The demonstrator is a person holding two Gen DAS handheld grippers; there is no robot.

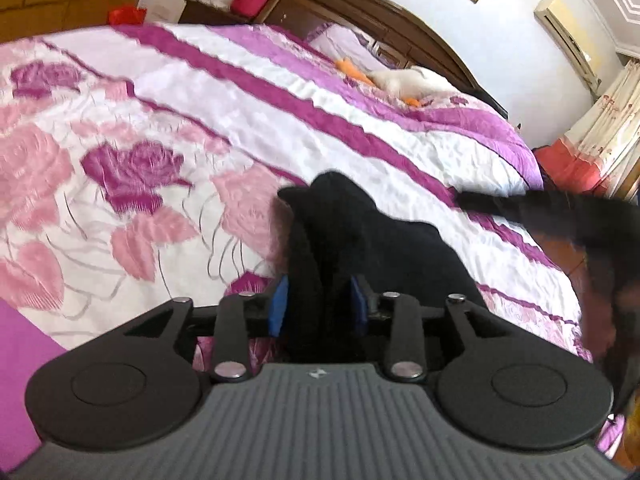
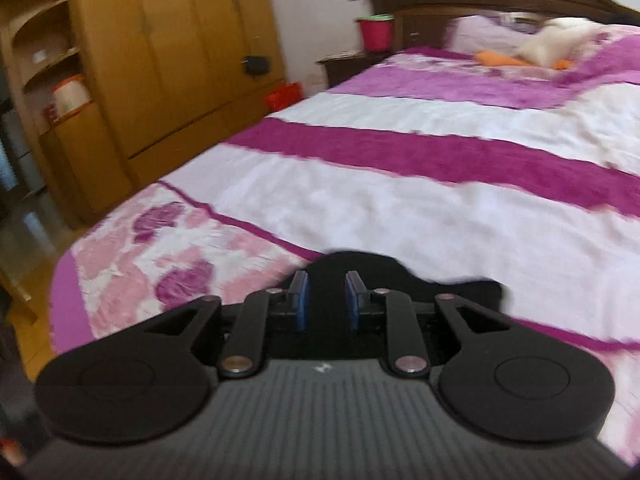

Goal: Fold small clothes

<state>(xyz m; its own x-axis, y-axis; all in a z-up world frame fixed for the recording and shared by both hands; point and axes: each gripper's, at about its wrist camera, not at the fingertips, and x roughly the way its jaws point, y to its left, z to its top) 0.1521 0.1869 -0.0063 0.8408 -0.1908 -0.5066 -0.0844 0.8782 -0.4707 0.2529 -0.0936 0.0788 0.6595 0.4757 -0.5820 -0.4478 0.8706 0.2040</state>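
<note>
A black garment hangs bunched between the blue pads of my left gripper, which is shut on it above the pink and purple bedspread. Another part of the black cloth stretches off to the right. In the right wrist view my right gripper has its blue pads pressed on black cloth that fills the gap between them and spreads beyond, just over the bedspread.
A white and orange plush toy lies near the pillow by the dark wooden headboard. A red bucket stands on the nightstand. A wooden wardrobe stands left of the bed.
</note>
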